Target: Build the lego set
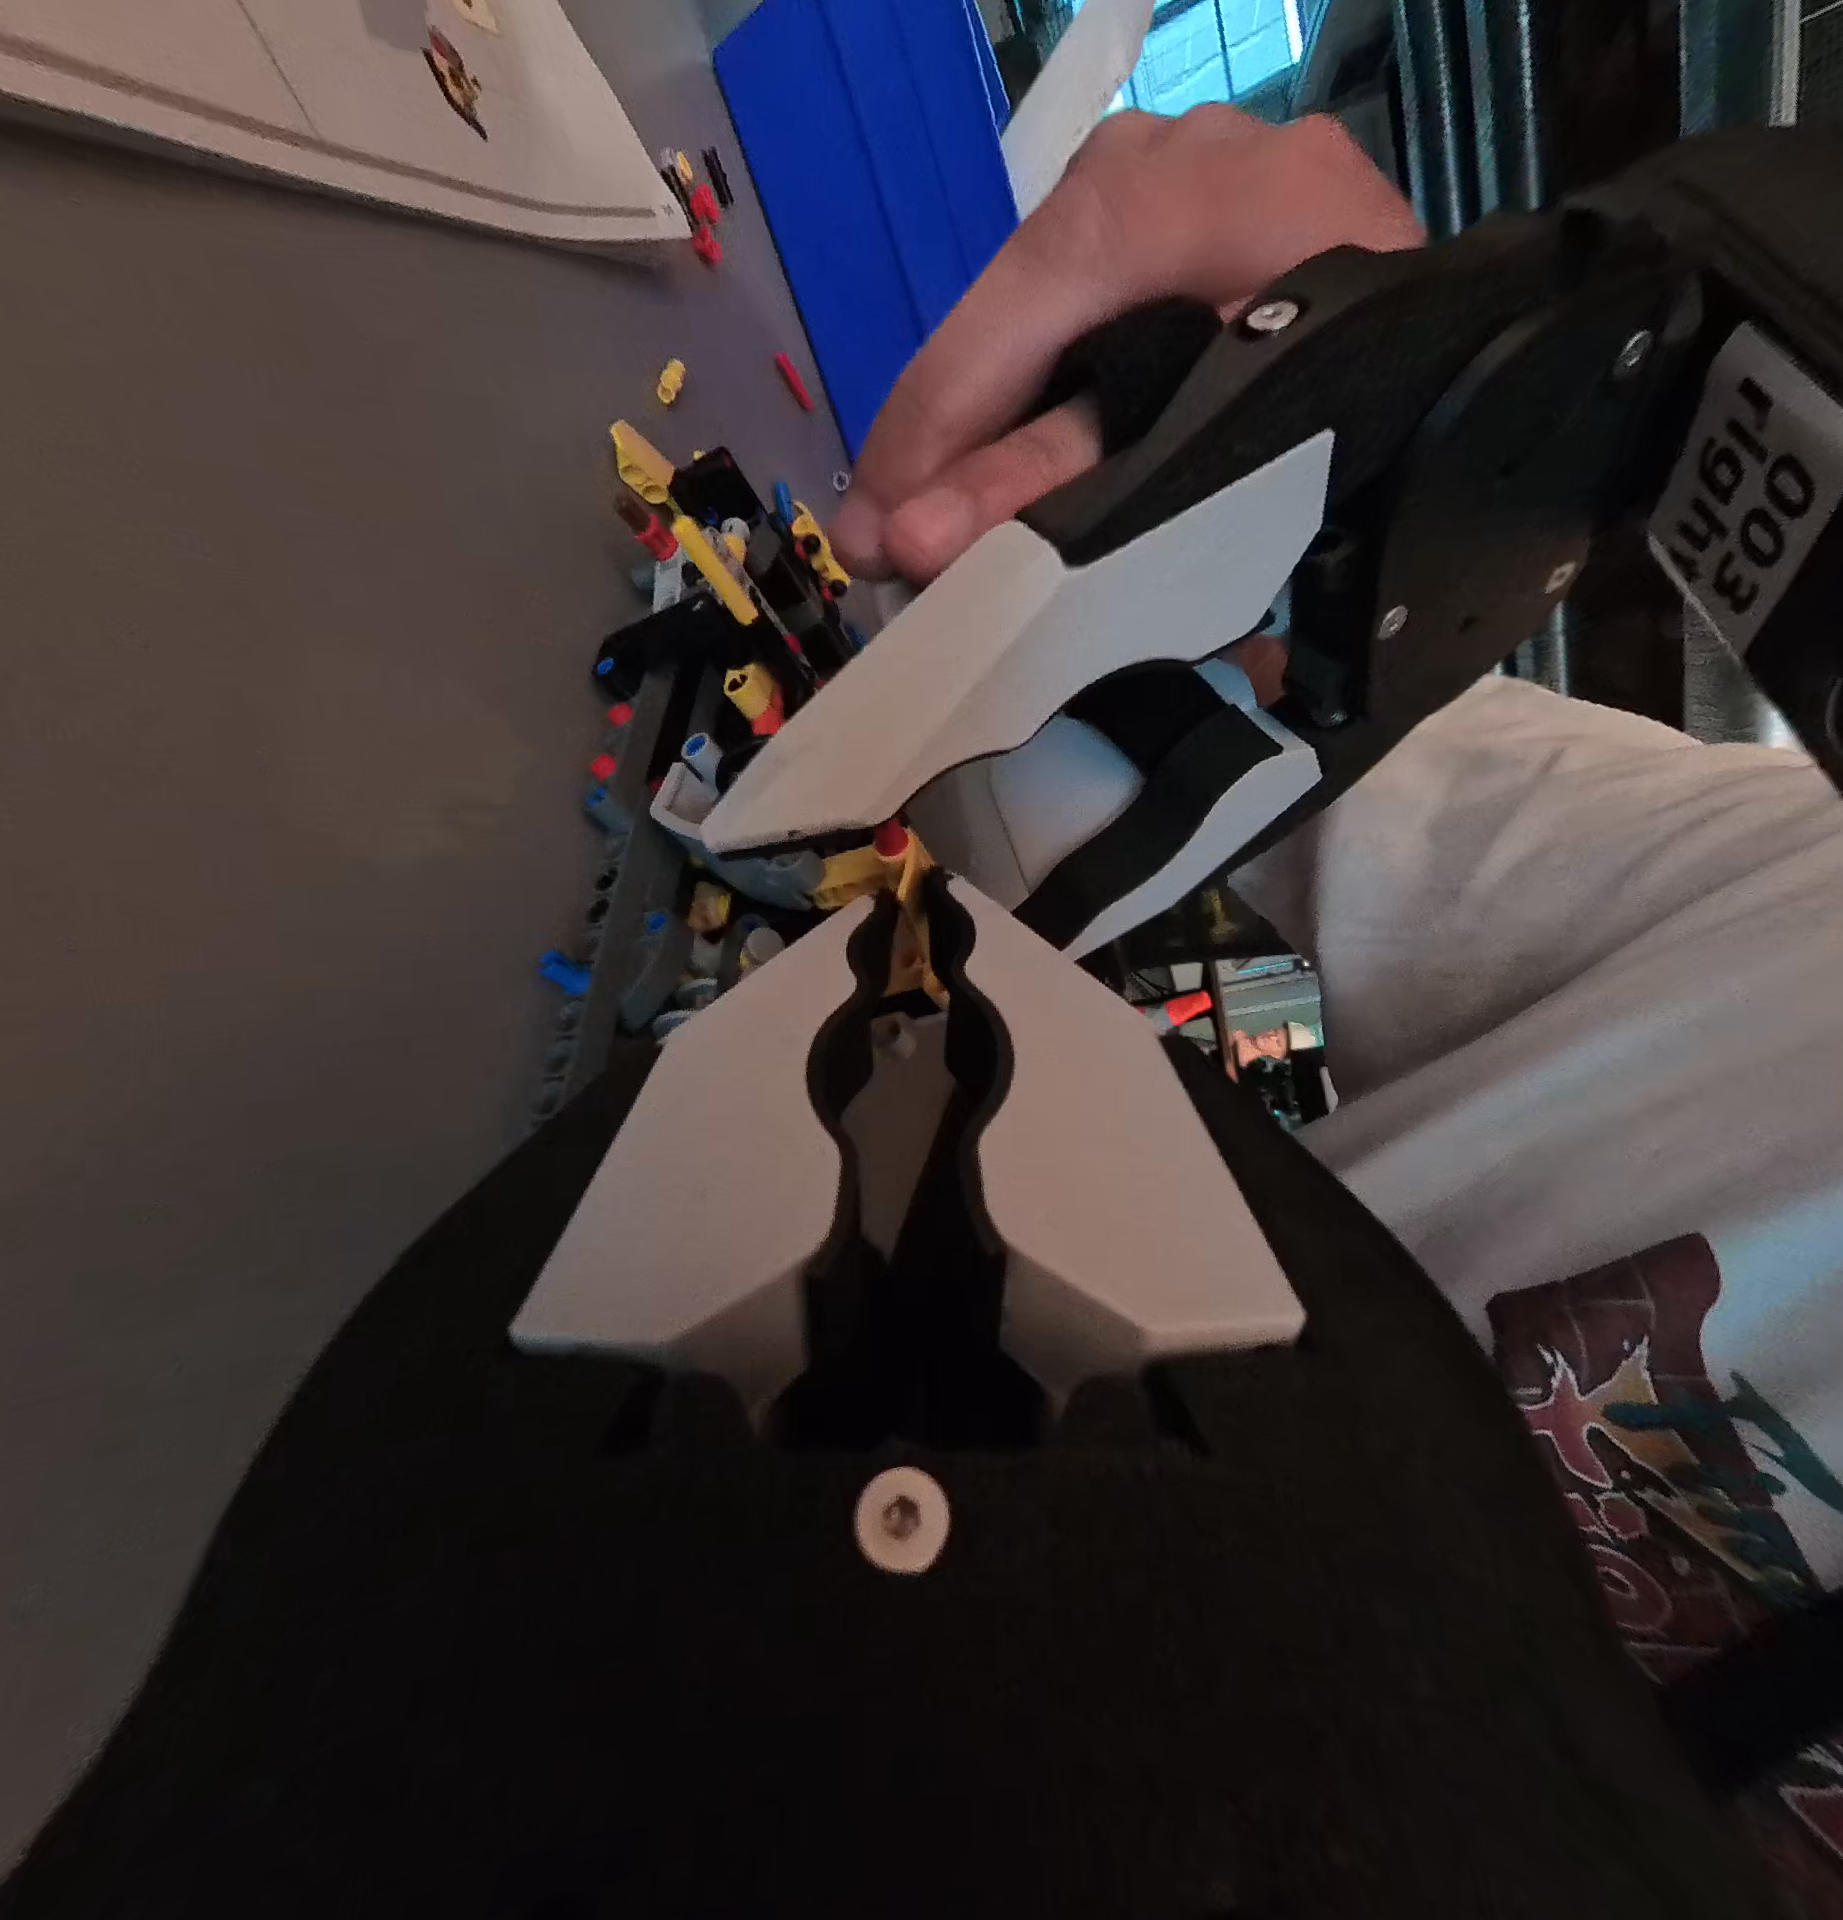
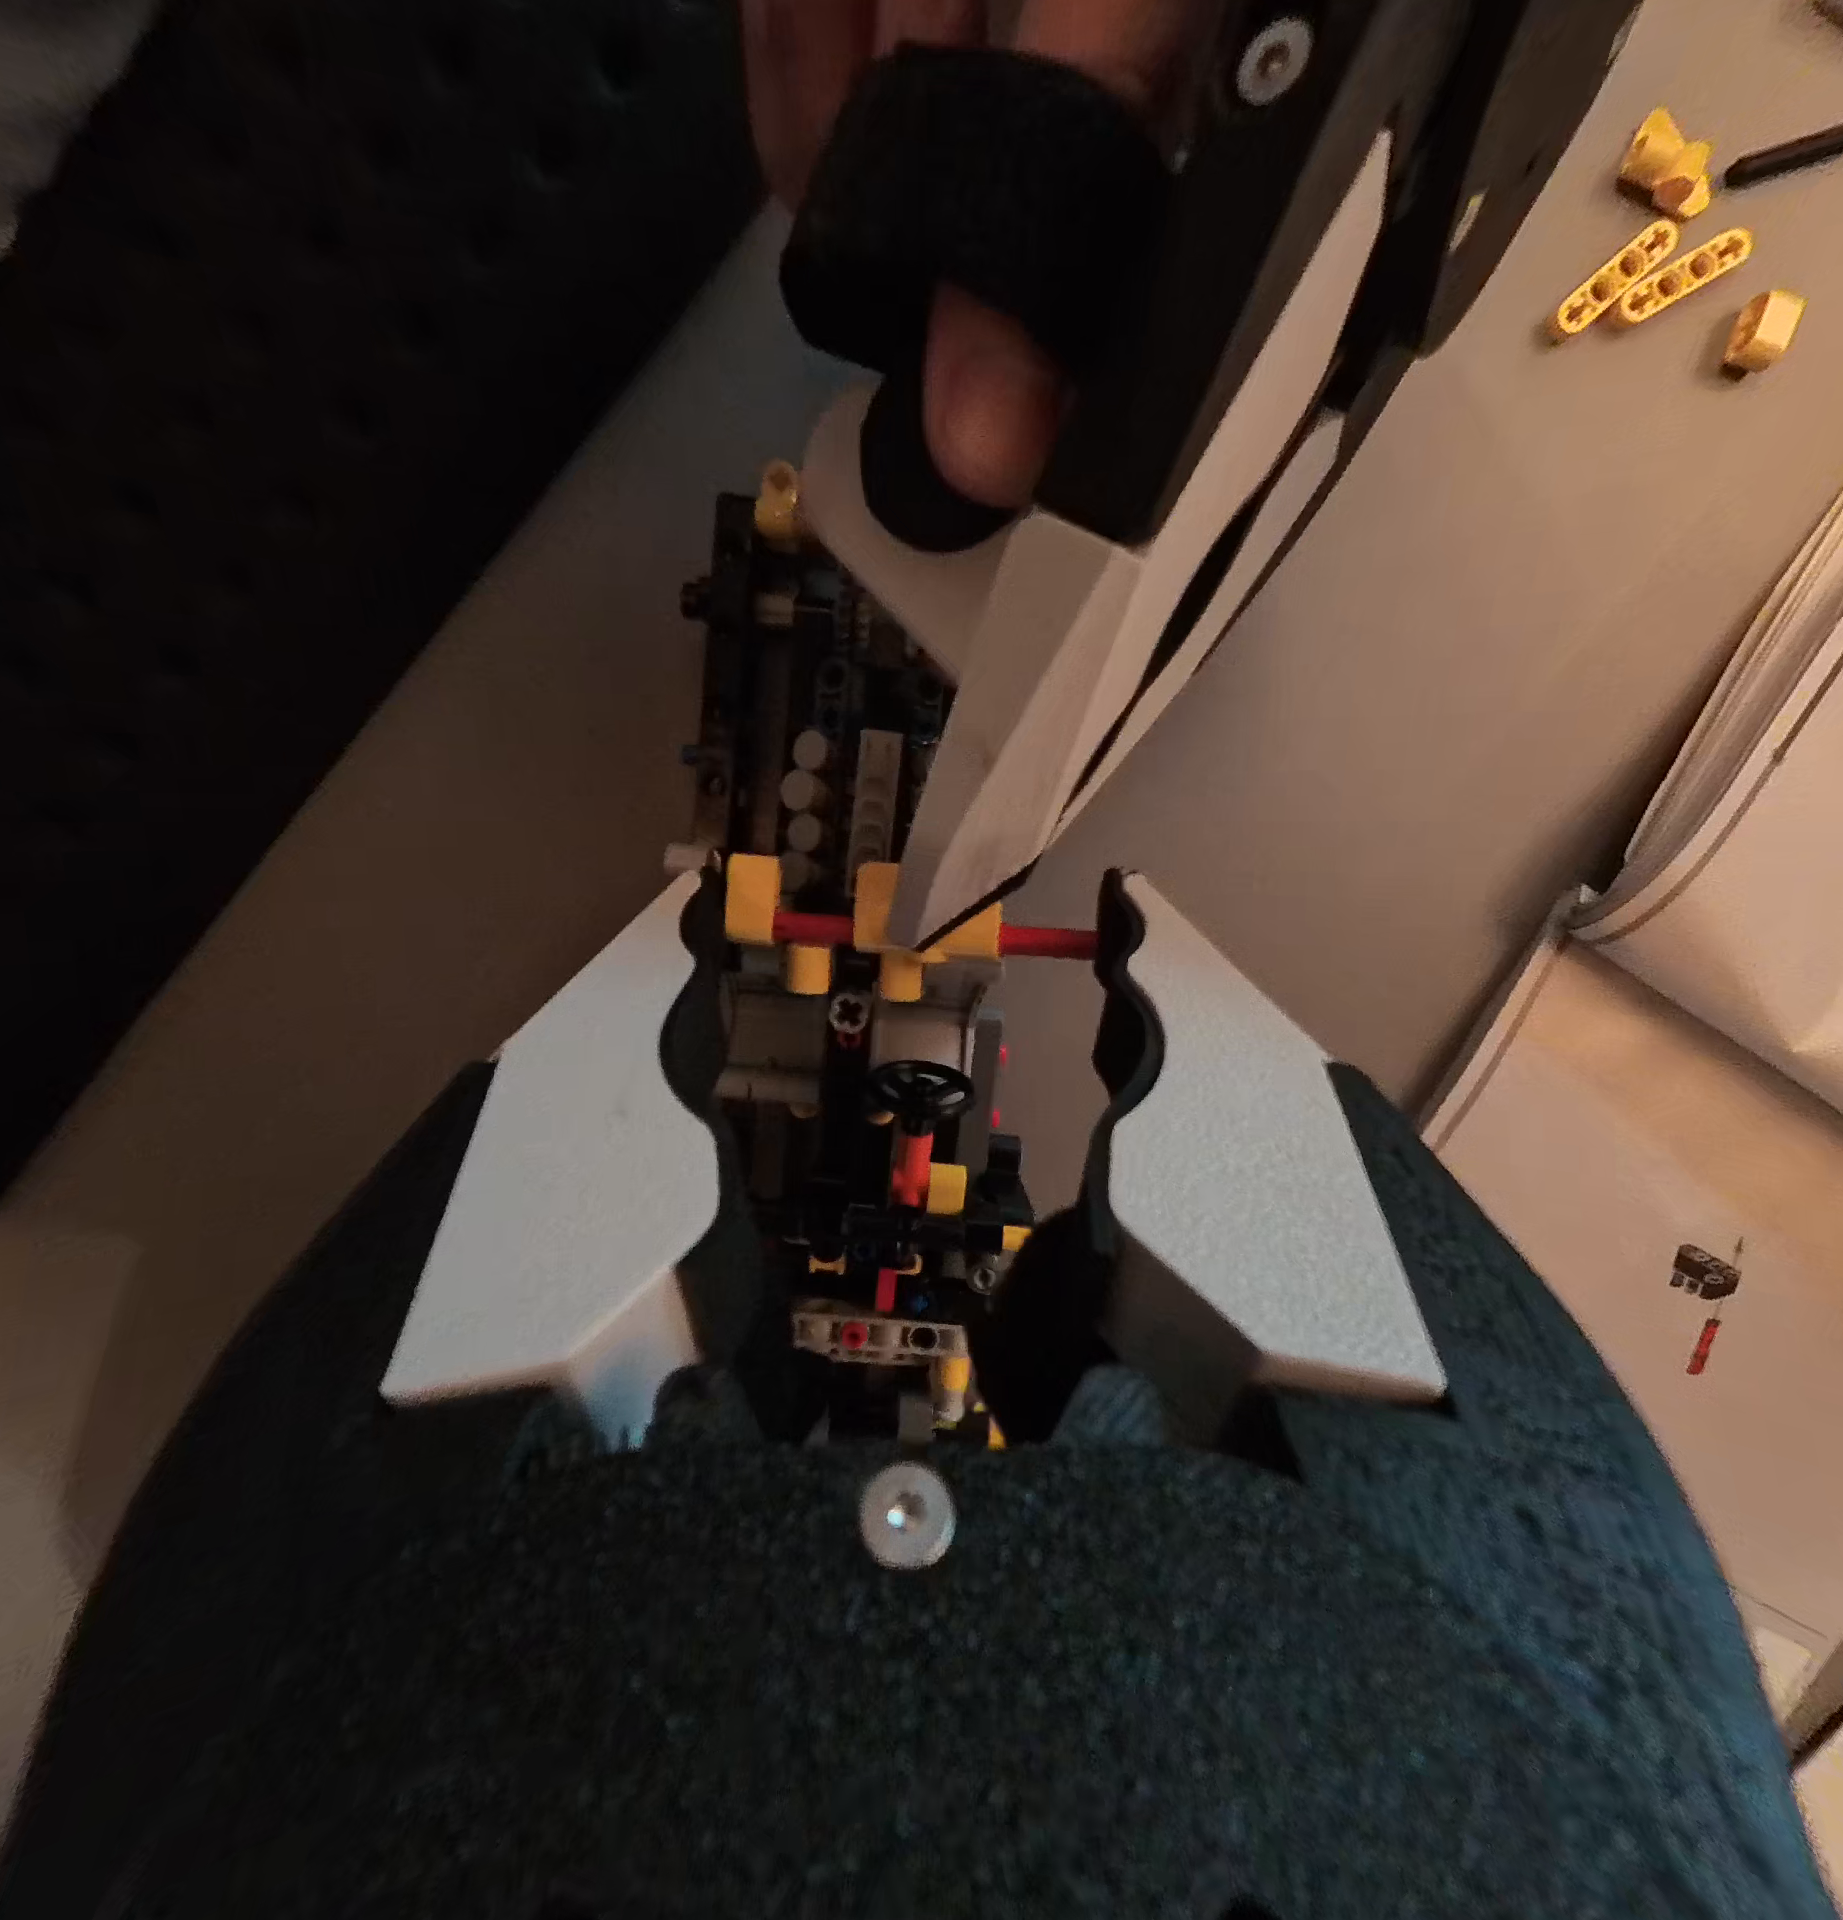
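The lego model point(image 2: 792, 790), a long black and grey frame with yellow and red parts and a small black steering wheel point(image 2: 922, 1091), sits between the jaws of my right gripper point(image 2: 901, 935). That gripper is shut on the model's sides and on a red axle point(image 2: 1042, 940). My left gripper point(image 2: 922, 935) comes in from above and is shut on a yellow connector point(image 2: 881, 904) on that axle. In the left wrist view the left gripper point(image 1: 917, 914) pinches the yellow connector point(image 1: 912, 956). The right gripper point(image 1: 865, 862) holds the model point(image 1: 709, 644) from the right.
Loose yellow beams point(image 2: 1655, 275), a black part point(image 2: 1701, 1268) and a red pin point(image 2: 1698, 1340) lie on the grey table point(image 2: 1312, 675). More loose parts point(image 1: 704, 208), an open booklet point(image 1: 377, 125) and a blue panel point(image 1: 875, 208) lie farther off. A person's white shirt point(image 1: 1519, 935) is close on the right.
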Motion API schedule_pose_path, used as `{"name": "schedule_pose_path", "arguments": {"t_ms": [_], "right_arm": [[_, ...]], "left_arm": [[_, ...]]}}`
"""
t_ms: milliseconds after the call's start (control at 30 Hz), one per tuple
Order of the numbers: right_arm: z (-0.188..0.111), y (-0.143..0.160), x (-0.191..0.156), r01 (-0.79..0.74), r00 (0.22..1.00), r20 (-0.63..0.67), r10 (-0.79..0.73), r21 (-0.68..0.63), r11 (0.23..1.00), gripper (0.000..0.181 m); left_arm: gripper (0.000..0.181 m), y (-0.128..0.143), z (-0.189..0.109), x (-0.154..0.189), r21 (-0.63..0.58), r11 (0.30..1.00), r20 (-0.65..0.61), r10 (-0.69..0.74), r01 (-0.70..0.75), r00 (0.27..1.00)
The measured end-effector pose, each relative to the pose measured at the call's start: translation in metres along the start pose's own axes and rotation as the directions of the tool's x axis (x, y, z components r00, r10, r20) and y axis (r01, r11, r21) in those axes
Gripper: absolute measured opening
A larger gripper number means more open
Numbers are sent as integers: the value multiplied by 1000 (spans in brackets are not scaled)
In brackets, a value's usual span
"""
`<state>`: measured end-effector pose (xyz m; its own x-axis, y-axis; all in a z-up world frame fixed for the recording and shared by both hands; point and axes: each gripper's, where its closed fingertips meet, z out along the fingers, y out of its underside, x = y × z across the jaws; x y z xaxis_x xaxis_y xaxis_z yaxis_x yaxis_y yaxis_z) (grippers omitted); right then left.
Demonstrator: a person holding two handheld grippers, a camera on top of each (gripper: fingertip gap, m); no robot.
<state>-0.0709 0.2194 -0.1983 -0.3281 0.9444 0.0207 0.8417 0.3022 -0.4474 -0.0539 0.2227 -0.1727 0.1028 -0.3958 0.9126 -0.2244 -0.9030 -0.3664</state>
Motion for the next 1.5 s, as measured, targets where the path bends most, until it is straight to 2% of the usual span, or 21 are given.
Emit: {"name": "schedule_pose_path", "arguments": {"t_ms": [267,367,500,567,733,1100,1333,1500], "right_arm": [[0,3,2,-41,999,14,41,-10,999,70],[1,4,1,-69,996,51,69,-1,998,70],[1,3,2,-71,995,67,70,8,997,70],[2,3,1,-95,992,83,94,11,995,71],[1,4,-1,-65,996,56,65,3,998,71],[-2,3,3,-27,1000,-10,28,23,999,70],[-1,5,1,-83,996,31,81,36,996,69],[-2,5,3,-66,998,13,66,38,997,68]], "left_arm": [[6,-3,1,-2,9,995,-64,-99,100,993],[6,-2,1,-3,7,996,-56,-89,90,994],[6,-3,1,-3,17,981,-120,-189,193,975],[5,-2,1,-4,13,984,-112,-177,179,978],[6,-2,3,-2,-2,975,-140,-219,221,966],[5,-3,3,-6,12,973,-136,-227,231,964],[5,-2,5,-7,3,983,-116,-185,186,976],[5,-3,5,-7,14,984,-115,-175,177,978]]}}
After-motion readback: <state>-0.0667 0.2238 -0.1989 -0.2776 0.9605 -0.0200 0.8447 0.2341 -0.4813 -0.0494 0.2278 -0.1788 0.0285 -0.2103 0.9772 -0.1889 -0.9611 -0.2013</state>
